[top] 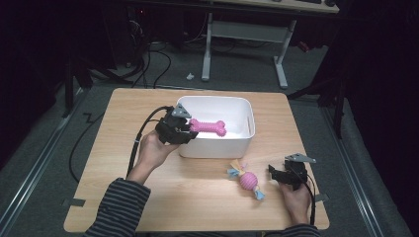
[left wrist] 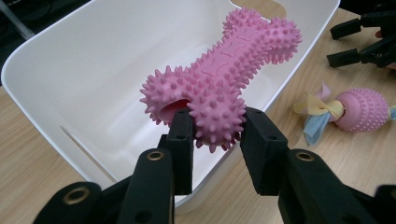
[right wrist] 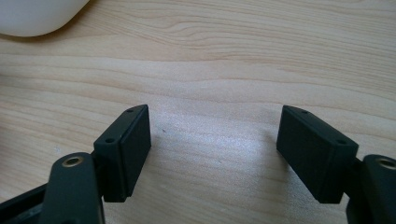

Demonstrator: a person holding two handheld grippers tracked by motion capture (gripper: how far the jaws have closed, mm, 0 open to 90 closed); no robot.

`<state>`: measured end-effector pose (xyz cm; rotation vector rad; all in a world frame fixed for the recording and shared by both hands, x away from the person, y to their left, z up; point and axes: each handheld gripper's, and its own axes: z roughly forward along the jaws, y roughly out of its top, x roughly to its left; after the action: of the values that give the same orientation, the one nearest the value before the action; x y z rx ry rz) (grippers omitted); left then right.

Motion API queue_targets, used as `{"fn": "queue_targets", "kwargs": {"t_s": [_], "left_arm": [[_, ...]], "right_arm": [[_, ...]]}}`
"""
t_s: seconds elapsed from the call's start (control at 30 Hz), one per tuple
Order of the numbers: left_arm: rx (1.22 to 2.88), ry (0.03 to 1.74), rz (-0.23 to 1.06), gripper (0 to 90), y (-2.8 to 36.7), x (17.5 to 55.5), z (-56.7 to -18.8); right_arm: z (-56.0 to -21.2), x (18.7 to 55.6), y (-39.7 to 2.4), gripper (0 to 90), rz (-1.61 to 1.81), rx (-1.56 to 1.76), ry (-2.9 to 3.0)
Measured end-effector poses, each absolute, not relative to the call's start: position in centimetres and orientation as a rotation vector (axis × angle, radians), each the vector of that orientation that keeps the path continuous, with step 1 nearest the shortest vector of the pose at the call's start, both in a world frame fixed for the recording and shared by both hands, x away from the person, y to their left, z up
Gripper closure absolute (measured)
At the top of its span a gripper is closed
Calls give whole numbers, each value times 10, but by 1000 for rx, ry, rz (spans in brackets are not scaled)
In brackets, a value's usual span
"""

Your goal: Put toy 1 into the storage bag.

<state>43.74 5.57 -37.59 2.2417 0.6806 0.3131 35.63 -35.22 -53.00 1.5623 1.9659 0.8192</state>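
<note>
- Pinching one knobbed end of the pink spiked bone (left wrist: 219, 84), my left tongs (left wrist: 212, 128) hold it over the white tub (left wrist: 56, 93).
- My right tongs (right wrist: 212, 140) rest spread above bare worktop (right wrist: 224, 56).

The white tub (top: 247, 129) walls off the table's (top: 197, 197) middle, its inside partly spanned by the pink spiked bone (top: 210, 127) in the left gripper (top: 188, 129), while the pink rope ball (top: 248, 180) lies just beside the right gripper (top: 274, 173), bare wood between its wide jaws.

Bone toy (left wrist: 223, 84) clamped in left gripper (left wrist: 215, 135) above tub (left wrist: 56, 56), ball toy (top: 248, 180) on table (top: 197, 197) just left of right gripper (top: 281, 174).
</note>
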Motion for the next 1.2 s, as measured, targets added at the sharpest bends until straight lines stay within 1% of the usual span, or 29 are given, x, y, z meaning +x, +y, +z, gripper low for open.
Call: {"fn": "queue_targets", "kwargs": {"t_s": [0.47, 0.57, 0.6, 0.7, 0.8, 0.9, 0.97, 1.2], "left_arm": [[2250, 671, 297, 653, 54, 438, -377], [2237, 672, 273, 642, 56, 439, -377], [2217, 674, 257, 635, 57, 440, -376], [2170, 680, 246, 557, 59, 440, -373], [2166, 683, 263, 495, 60, 439, -372], [2165, 695, 265, 454, 60, 439, -372], [2163, 697, 277, 436, 61, 438, -372], [2114, 712, 311, 419, 73, 428, -371]], "right_arm": [[-530, 356, -352, 262, 819, 1562, 1966], [-530, 356, -352, 262, 819, 1563, 1966], [-530, 356, -352, 263, 819, 1563, 1966], [-530, 356, -352, 263, 820, 1563, 1966], [-530, 356, -352, 263, 820, 1563, 1967], [-530, 356, -352, 263, 821, 1563, 1966], [-530, 356, -352, 263, 821, 1563, 1967], [-530, 356, -352, 262, 820, 1562, 1967]]}}
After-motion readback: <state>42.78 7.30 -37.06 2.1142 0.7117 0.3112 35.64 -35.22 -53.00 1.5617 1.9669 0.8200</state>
